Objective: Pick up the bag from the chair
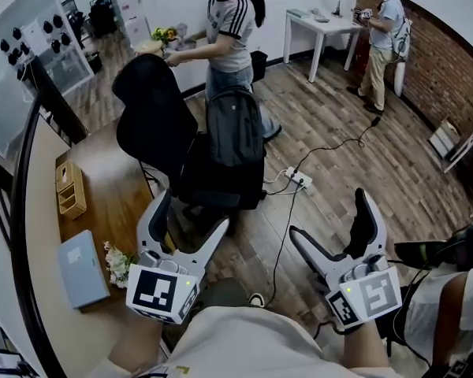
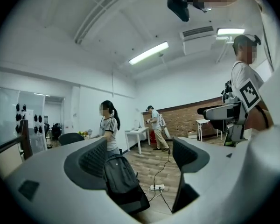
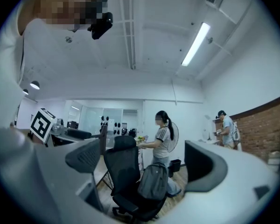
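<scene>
A dark grey backpack stands upright on the seat of a black office chair; it also shows as the backpack in the left gripper view and the backpack in the right gripper view. My left gripper is open, empty, just short of the chair's seat. My right gripper is open and empty too, further right above the wood floor. Both grippers frame the bag between their jaws from a distance.
A wooden desk at the left carries a wooden organiser, a blue pad and small flowers. A white power strip with cables lies on the floor. A person stands behind the chair; another stands by a white table.
</scene>
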